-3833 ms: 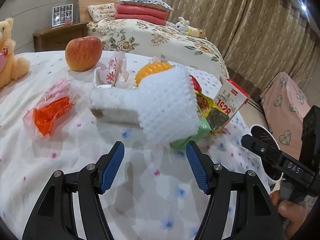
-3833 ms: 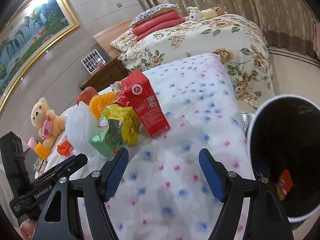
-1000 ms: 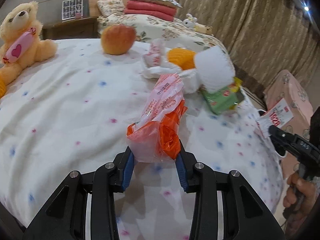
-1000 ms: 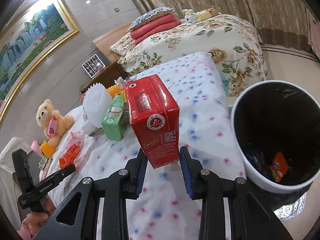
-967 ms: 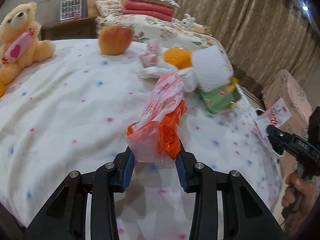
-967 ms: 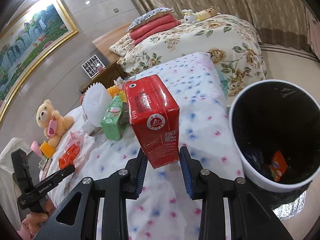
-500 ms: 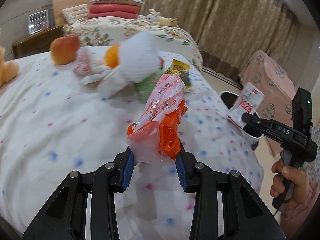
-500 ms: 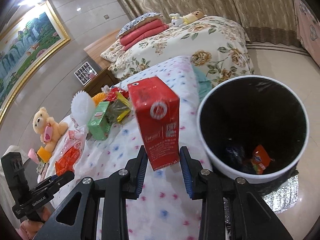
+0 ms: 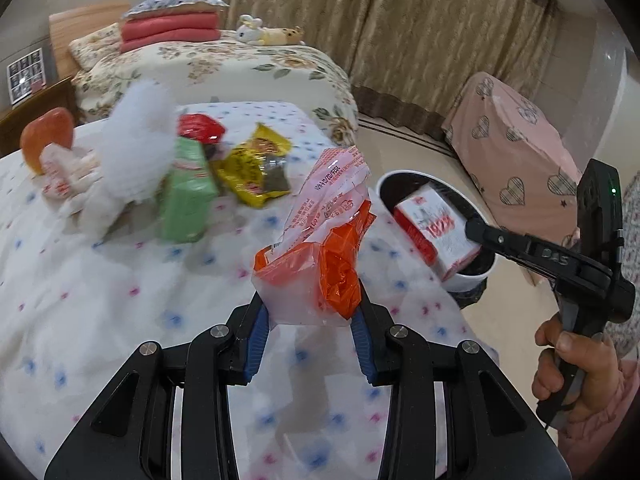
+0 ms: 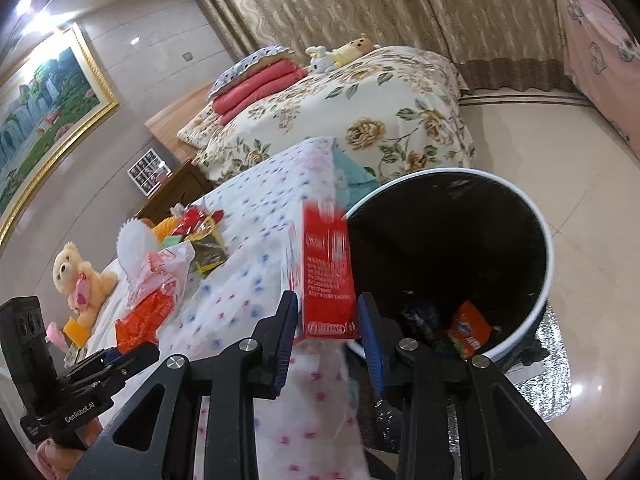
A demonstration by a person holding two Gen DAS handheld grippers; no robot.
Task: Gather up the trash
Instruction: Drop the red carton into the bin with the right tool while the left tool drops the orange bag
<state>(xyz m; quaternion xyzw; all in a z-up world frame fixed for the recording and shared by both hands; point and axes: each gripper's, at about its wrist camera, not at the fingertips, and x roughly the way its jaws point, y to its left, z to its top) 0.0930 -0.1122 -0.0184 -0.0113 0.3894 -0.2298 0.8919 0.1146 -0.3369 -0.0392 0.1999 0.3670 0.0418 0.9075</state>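
Beside the spotted bedsheet (image 9: 120,300), the right gripper (image 10: 328,332) pinches a boxy red carton (image 10: 326,276) over the round bin (image 10: 540,280); the left gripper (image 9: 310,332) clamps a crinkly orange wrapper (image 9: 320,264).

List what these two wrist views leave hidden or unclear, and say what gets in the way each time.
1. Left wrist view: the print on the green box and the shape of the white foam net, both smeared by motion blur.
2. Left wrist view: the inside of the trash bin, covered by the red carton.
3. Right wrist view: the red carton's upper part, blurred.
4. Right wrist view: the bin's contents apart from an orange wrapper, too dark.
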